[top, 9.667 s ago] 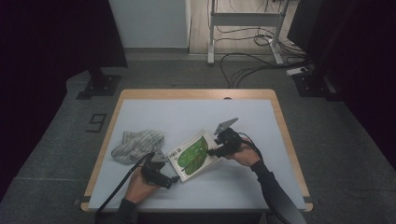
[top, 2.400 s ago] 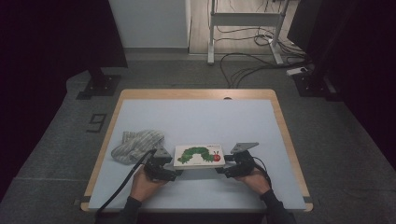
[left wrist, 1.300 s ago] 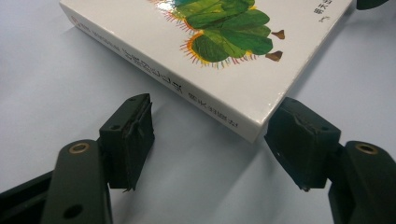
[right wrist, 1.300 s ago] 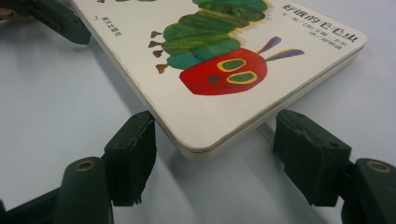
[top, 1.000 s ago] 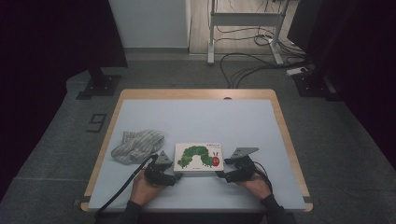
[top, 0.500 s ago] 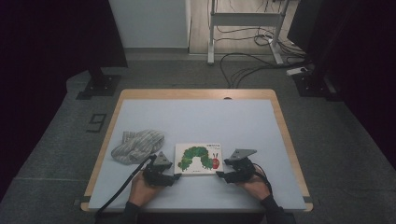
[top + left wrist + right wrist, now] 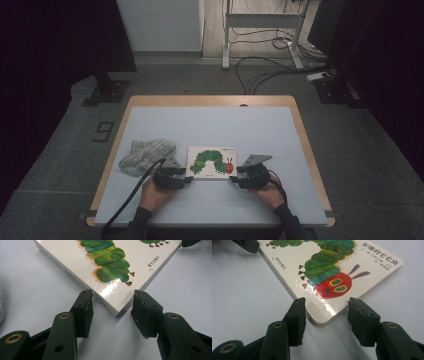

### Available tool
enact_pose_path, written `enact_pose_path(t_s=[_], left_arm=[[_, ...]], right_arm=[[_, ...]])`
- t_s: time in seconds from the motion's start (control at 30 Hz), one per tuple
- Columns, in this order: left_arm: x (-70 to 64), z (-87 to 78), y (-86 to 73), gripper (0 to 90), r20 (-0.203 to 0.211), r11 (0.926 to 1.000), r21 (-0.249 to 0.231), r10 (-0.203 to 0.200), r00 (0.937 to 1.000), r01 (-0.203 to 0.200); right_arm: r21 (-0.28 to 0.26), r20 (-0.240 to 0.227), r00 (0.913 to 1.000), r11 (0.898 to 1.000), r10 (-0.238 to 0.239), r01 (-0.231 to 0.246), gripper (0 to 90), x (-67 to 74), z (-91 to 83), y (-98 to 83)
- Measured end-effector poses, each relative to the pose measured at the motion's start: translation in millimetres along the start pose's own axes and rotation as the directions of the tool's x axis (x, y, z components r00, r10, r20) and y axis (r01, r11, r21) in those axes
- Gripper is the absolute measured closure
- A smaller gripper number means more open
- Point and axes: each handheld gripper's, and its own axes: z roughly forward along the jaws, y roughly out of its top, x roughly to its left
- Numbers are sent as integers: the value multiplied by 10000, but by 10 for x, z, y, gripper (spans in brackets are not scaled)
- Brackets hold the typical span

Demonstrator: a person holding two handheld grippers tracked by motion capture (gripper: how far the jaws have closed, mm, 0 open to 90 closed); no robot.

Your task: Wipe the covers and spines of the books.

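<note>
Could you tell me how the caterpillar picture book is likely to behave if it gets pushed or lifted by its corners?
The book looks thick and board-like in the left gripper view, so it should probably stay stiff rather than droop. Its cover shines with glare in the right gripper view, so it may slip in a light grip. Lying flat on the smooth table, it would likely slide, not tip.

each hand carries a black claw: the left claw (image 7: 173, 177) and the right claw (image 7: 250, 175) both bear a grey three-cornered plate on top, and a black cable trails from each toward the person. dark sleeves cover both forearms. up close, the left claw (image 7: 112, 312) and right claw (image 7: 325, 317) show matte black jaws with worn, chipped pads, brass-ringed pivot holes and small screw holes.
</note>
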Motion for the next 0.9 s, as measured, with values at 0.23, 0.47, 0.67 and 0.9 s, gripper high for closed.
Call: enact_pose_path(t_s=[0.23, 0.47, 0.67, 0.9], left_arm=[[84, 53, 89, 518, -233, 9999, 67, 126, 9996, -125], [170, 95, 136, 517, -381, 10000, -8, -67, 9993, 67], [184, 104, 140, 432, -652, 9997, 13, -225, 9976, 227], [178, 82, 144, 188, -851, 9993, 43, -354, 9957, 359]], right_arm=[[-41, 201, 9997, 9999, 111, -110, 478, -94, 69, 67], [-2, 262, 9994, 9998, 218, -218, 477, -173, 128, 131], [64, 181, 9995, 9996, 264, -265, 464, -207, 141, 154], [167, 442, 9990, 9998, 64, -72, 328, -176, 167, 169]])
